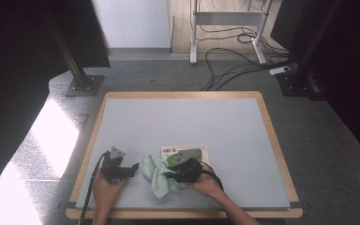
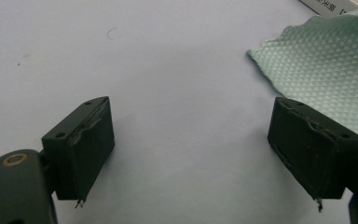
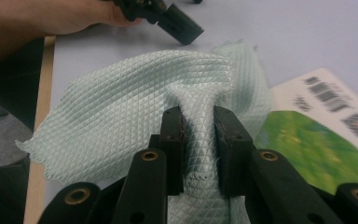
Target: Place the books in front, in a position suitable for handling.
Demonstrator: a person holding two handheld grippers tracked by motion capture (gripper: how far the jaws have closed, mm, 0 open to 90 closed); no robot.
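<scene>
Presently on the table: one pale green cloth (image 1: 157,176), waffle-textured, bunched near the front edge of the grey table (image 1: 183,122), its far side lying just beside or partly over a printed card (image 1: 201,150) with a green picture and barcodes.

Right gripper (image 1: 171,175): jaws narrow, pinching a gathered fold of the cloth between the pads. The fabric rises from the grip and drapes to both sides.

Left gripper (image 1: 133,168): jaws wide, nothing between them, resting low over bare table just beside the cloth's left edge.

Step in hand, as judged: spreading or folding the cloth, with the right gripper holding one portion and the left about to take another. To do it well, the left gripper should likely close on a free corner or hem rather than mid-fabric, gripping a single layer. The right should keep its pinch firm, since only a narrow ridge of cloth is caught. The card sits close and could be dragged along.

View notes. Right gripper view: shows the pinch itself, cloth (image 3: 135,112) ridged between the pads, the card (image 3: 321,126) to the right, and the left gripper (image 3: 182,25) beyond in the person's hand (image 3: 65,16). Left gripper view: shows the open gap and a near cloth (image 2: 326,60) edge lying flat on the table, close by one fingertip (image 2: 314,147). High view: gives overall layout and the wooden table rim.
</scene>
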